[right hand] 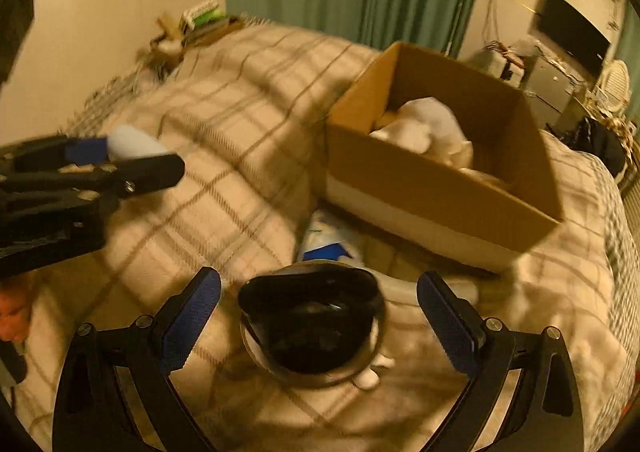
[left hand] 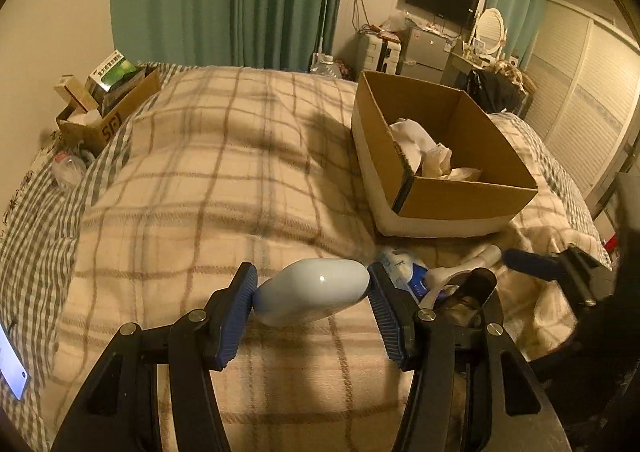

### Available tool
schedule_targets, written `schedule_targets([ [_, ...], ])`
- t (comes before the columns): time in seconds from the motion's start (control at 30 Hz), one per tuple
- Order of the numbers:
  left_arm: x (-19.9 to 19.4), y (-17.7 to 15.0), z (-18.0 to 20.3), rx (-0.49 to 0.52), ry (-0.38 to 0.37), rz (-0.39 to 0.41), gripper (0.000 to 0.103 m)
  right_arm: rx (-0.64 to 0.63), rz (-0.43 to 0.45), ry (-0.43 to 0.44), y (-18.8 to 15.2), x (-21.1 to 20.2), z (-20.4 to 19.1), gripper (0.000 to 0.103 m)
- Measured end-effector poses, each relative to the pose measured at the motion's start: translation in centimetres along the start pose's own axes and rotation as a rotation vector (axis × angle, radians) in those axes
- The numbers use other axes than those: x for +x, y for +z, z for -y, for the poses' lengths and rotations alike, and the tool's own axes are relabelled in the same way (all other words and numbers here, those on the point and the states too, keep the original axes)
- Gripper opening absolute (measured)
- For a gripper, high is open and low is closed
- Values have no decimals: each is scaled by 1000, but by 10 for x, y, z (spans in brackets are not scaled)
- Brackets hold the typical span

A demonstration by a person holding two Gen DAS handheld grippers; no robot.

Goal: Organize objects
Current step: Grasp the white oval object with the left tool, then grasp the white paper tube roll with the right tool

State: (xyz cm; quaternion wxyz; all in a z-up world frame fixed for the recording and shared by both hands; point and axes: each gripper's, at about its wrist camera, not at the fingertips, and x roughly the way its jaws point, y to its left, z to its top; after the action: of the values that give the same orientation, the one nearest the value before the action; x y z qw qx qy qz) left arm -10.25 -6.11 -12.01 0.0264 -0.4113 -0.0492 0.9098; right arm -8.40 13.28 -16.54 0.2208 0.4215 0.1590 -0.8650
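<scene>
My left gripper [left hand: 312, 292] is shut on a pale blue rounded bottle [left hand: 312, 290], held sideways just above the plaid blanket. It also shows in the right wrist view [right hand: 120, 164] with the bottle [right hand: 134, 144]. My right gripper [right hand: 318, 308] is open, its fingers on either side of a black-lidded clear container [right hand: 314, 326] that lies on the bed; it is apart from both pads. The container also shows in the left wrist view [left hand: 466, 296]. An open cardboard box [left hand: 440, 156] [right hand: 436, 168] with white crumpled items inside stands at the right.
A blue-and-white packet [right hand: 326, 240] [left hand: 404, 268] and a white tube [left hand: 452, 268] lie between the container and the box. A smaller box of packages [left hand: 108, 104] stands at the far left by the wall. Curtains, a TV and a dresser are behind the bed.
</scene>
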Motion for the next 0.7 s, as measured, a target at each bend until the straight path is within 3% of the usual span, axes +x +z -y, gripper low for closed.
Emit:
schedule_targets([
  [0.13, 7, -3, -3, -6, -12, -17, 58, -5, -36, -11, 1, 15, -3, 96],
  [0.2, 7, -5, -4, -9, -15, -24, 58, 17, -61, -7, -2, 20, 2, 80],
  [0.33, -1, -8, -1, -4, -3, -10, 58, 37, -53, -11, -6, 14, 4, 79],
  [0.7, -44, -16, 19, 32, -14, 40, 58, 89, 126, -58, -10, -71, 12, 77],
])
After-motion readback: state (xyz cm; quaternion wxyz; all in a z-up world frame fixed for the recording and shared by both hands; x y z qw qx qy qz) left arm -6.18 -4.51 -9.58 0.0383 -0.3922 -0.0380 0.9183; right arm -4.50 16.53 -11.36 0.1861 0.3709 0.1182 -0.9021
